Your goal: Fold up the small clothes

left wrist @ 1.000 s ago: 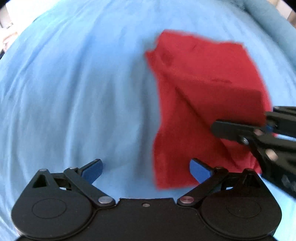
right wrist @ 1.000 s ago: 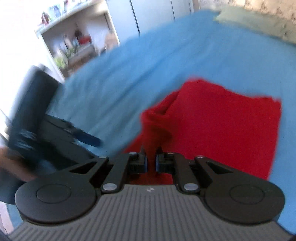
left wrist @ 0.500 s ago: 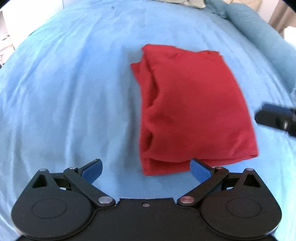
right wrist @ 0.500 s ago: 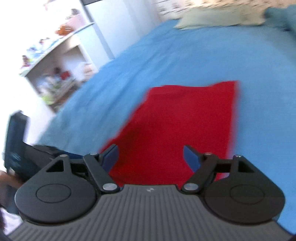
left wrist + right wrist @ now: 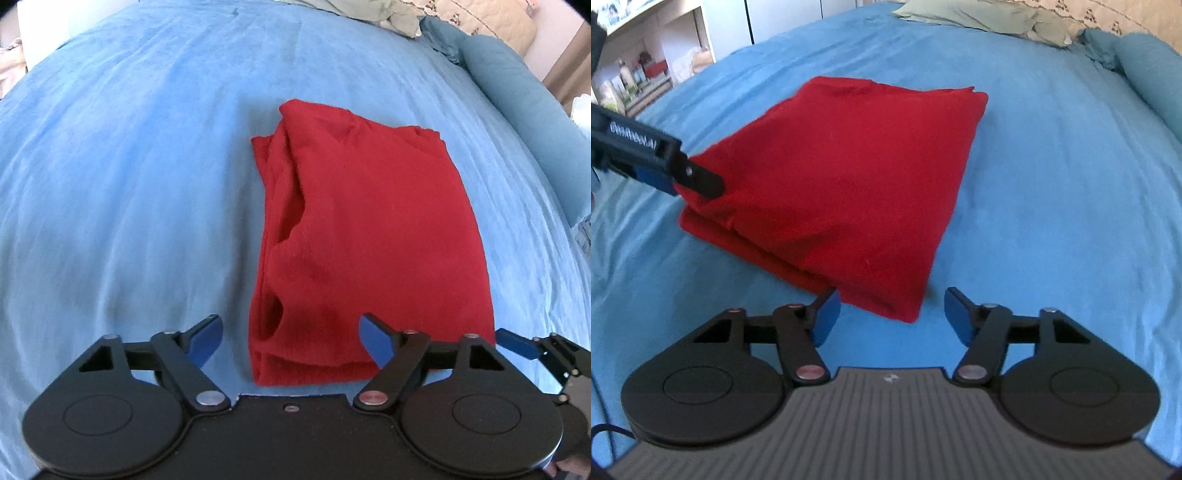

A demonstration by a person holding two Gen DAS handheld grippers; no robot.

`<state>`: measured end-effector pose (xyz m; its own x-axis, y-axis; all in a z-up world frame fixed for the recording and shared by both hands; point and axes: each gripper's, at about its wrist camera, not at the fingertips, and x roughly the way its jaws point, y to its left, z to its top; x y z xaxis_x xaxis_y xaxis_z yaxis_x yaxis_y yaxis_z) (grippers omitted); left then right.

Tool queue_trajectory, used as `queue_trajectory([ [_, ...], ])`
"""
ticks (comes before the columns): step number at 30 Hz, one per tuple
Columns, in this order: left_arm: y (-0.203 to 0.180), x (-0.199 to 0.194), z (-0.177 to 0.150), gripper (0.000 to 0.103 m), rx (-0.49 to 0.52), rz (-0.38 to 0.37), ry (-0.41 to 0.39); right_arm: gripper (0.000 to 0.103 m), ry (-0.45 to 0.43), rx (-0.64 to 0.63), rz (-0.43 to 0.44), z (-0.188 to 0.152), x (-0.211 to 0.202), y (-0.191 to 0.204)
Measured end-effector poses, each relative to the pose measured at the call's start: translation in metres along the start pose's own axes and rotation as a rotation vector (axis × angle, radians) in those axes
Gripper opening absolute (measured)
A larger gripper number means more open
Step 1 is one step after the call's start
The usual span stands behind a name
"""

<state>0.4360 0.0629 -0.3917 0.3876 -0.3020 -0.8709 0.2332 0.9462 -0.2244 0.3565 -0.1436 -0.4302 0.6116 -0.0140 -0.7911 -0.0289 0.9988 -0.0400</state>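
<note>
A red garment (image 5: 369,236) lies folded into a rough rectangle on the blue bed; it also shows in the right wrist view (image 5: 842,184). My left gripper (image 5: 291,338) is open and empty, its fingers on either side of the garment's near left corner. My right gripper (image 5: 890,314) is open and empty, straddling the garment's near right corner. The right gripper's blue fingertip (image 5: 517,343) shows at the right edge of the left wrist view. The left gripper's finger (image 5: 665,166) reaches the garment's left edge in the right wrist view.
The blue bedspread (image 5: 129,184) stretches all around. A blue bolster (image 5: 528,110) and pale pillows (image 5: 979,18) lie at the far end. Shelves with small items (image 5: 639,74) stand beyond the bed's left side.
My right gripper let go of the red fabric after carrying it over, and opened. The garment now lies flat, folded. Both grippers drew back to its near edge.
</note>
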Motion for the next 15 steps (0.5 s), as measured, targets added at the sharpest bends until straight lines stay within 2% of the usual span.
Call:
queue_trajectory([
  [2,0.0,0.0,0.001,0.079,0.006,-0.002,-0.01,0.069,-0.01,-0.032,-0.024,0.001,0.008,0.005],
  [3,0.0,0.001,0.002,0.073,0.008,-0.005,-0.009,0.065,-0.014,-0.05,-0.036,0.0,0.011,0.008],
  [5,-0.001,0.004,0.004,0.056,0.009,-0.017,0.007,0.058,-0.028,-0.091,-0.059,-0.002,0.012,0.014],
  [6,-0.002,0.005,0.004,0.046,0.01,-0.013,0.017,0.049,-0.038,-0.119,-0.074,-0.003,0.011,0.017],
  [8,-0.005,0.004,0.005,0.032,0.026,0.028,0.016,0.039,-0.054,-0.17,-0.113,-0.002,0.007,0.022],
  [9,-0.006,0.001,0.005,0.019,0.033,0.027,0.008,0.035,-0.065,-0.186,-0.126,-0.002,0.003,0.024],
  [10,-0.006,-0.002,0.006,0.012,0.031,0.018,0.004,0.033,-0.076,-0.19,-0.134,0.0,0.0,0.024],
  [12,-0.007,-0.011,0.007,0.01,0.03,0.004,-0.008,0.025,-0.092,-0.19,-0.139,0.002,-0.005,0.022],
  [15,-0.012,-0.018,0.01,0.008,0.047,-0.007,-0.017,0.023,-0.097,-0.18,-0.133,0.006,-0.011,0.018],
])
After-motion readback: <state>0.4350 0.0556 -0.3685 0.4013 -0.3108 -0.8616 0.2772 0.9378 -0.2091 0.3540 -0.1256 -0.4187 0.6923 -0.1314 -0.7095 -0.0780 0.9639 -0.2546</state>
